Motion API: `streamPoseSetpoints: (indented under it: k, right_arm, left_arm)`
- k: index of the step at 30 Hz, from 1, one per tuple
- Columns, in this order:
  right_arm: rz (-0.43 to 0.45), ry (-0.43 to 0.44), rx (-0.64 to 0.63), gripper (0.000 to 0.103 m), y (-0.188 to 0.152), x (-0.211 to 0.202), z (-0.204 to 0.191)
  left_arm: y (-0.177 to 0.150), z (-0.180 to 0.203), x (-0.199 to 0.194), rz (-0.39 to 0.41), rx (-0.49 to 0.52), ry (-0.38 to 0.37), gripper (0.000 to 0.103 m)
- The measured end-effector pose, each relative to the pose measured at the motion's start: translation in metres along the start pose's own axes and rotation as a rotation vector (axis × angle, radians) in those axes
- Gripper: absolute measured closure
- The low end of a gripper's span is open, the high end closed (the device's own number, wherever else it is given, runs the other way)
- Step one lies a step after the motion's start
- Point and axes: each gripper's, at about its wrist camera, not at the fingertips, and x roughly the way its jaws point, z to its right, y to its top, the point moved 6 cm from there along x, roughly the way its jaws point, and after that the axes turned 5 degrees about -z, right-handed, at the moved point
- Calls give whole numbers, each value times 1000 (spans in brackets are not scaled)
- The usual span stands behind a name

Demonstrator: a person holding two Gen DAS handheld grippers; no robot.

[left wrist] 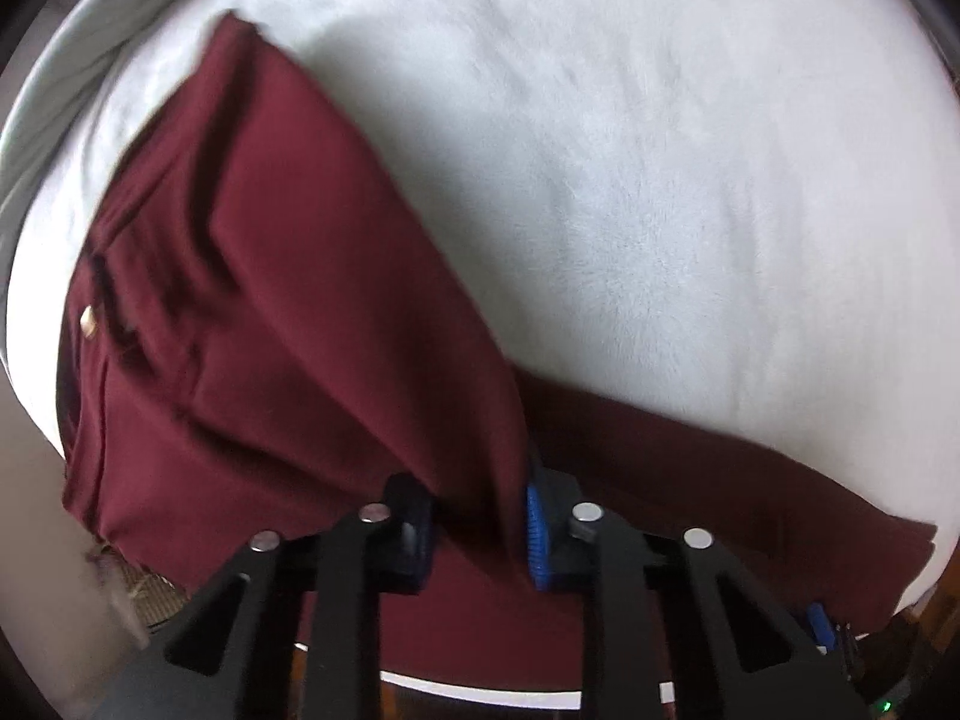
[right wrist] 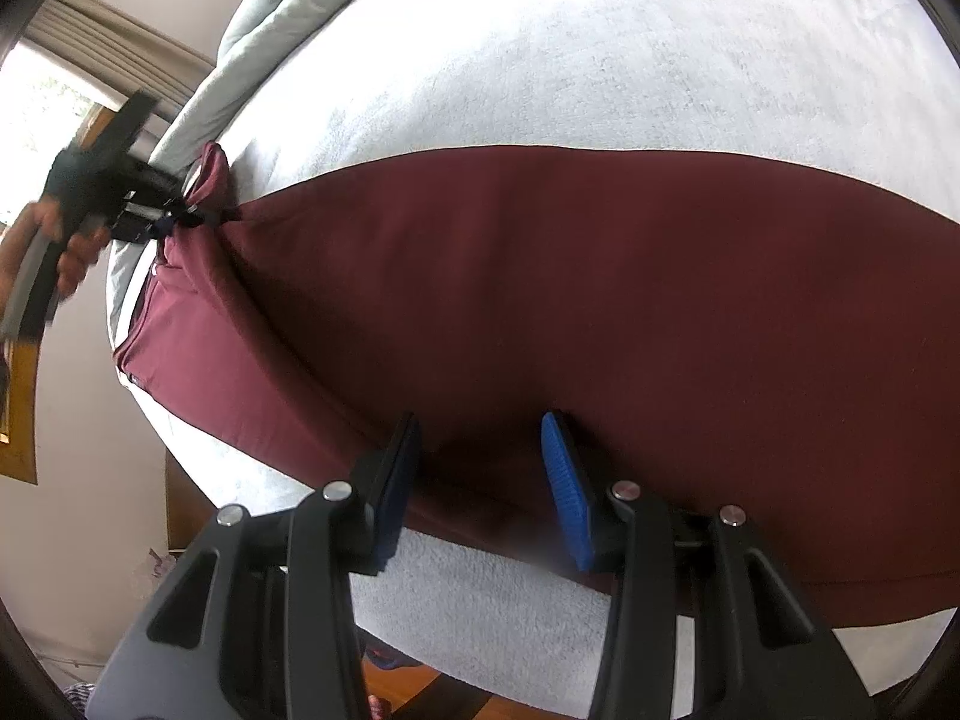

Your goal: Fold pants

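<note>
Left wrist view: the left tool [left wrist: 474, 534] has its two pads nearly together, with a bunched fold of the maroon pants [left wrist: 288, 312] pinched between the black pad and the blue pad [left wrist: 536, 540]. From that pinch the cloth rises and spreads away over the white fleece blanket [left wrist: 660, 180] that covers the bed. The waist part with a small pale button [left wrist: 89, 319] lies toward the bed's left edge, and a leg runs off to the right along the near edge. This view is blurred.

Right wrist view: the right tool [right wrist: 480, 480] stands with its pads wide apart, one on each side of a stretch of the pants [right wrist: 600, 300] at the bed's near edge; the pads are at the cloth, but whether they press on it cannot be told. The pants lie as a broad band across the blanket [right wrist: 600, 48]. At the far left edge of the bed the left tool [right wrist: 180, 216] grips a gathered bit of the cloth, held by the person's hand [right wrist: 36, 246]. A rolled pale grey duvet [right wrist: 288, 18] lies along the bed's far side, near a curtained window [right wrist: 42, 114].
</note>
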Motion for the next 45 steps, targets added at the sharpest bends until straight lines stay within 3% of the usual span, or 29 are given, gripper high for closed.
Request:
streamPoseSetpoints:
  k: [2, 6, 9, 12, 18, 20, 22, 26, 27, 29, 31, 32, 35, 37, 39, 41, 43, 45]
  right_arm:
    - [1, 12, 4, 61, 0, -1, 3]
    - [3, 30, 17, 61, 2, -5, 7]
    - [26, 24, 10, 60, 3, -13, 7]
    - [57, -12, -70, 45, 1, -21, -8]
    - [36, 89, -209, 45, 1, -17, -60]
    - [43, 102, -263, 37, 3, -12, -75]
    - [37, 54, -360, 23, 4, -3, -92]
    - [13, -92, -548, 22, 2, 18, -110]
    - [3, -127, -569, 23, 3, 25, -110]
    - [-40, -153, -602, 49, 4, 39, -109]
    - [-59, -204, -606, 85, 8, 45, -102]
    - [-64, -182, -612, 92, 5, 43, -104]
    - [-65, -57, -607, 94, -3, 24, -107]
    - [-89, -25, -636, 90, -14, 19, -102]
    - [-143, -45, -621, 86, -26, 33, -92]
    - [-137, -26, -591, 74, -27, 41, -89]
    - [-147, 101, -511, 40, -26, 35, -91]
    - [-139, 144, -483, 26, -22, 29, -98]
  left_arm:
    - [-19, -11, -12, 65, -18, -52, 86]
    - [-76, -38, -27, 220, -68, -171, 86]
    - [-115, -46, -21, 321, -73, -190, 87]
    - [-148, -51, -3, 381, -83, -193, 87]
    - [-156, -52, 29, 434, -130, -259, 85]
    - [-157, -54, 27, 437, -147, -294, 84]
    - [-153, -57, 25, 436, -150, -318, 84]
    - [-143, -65, 21, 398, -173, -385, 84]
    - [-143, -66, 21, 394, -177, -396, 84]
    - [-135, -74, 33, 387, -187, -416, 83]
    - [-134, -78, 34, 387, -197, -441, 82]
    - [-132, -79, 33, 390, -199, -456, 82]
    - [-139, -82, 24, 445, -178, -477, 80]
    - [-149, -85, 24, 496, -162, -447, 76]
    - [-155, -86, 40, 473, -163, -404, 73]
    - [-158, -90, 58, 440, -178, -403, 67]
    - [-161, -97, 52, 447, -196, -425, 59]
    - [-164, -103, 40, 452, -198, -387, 47]
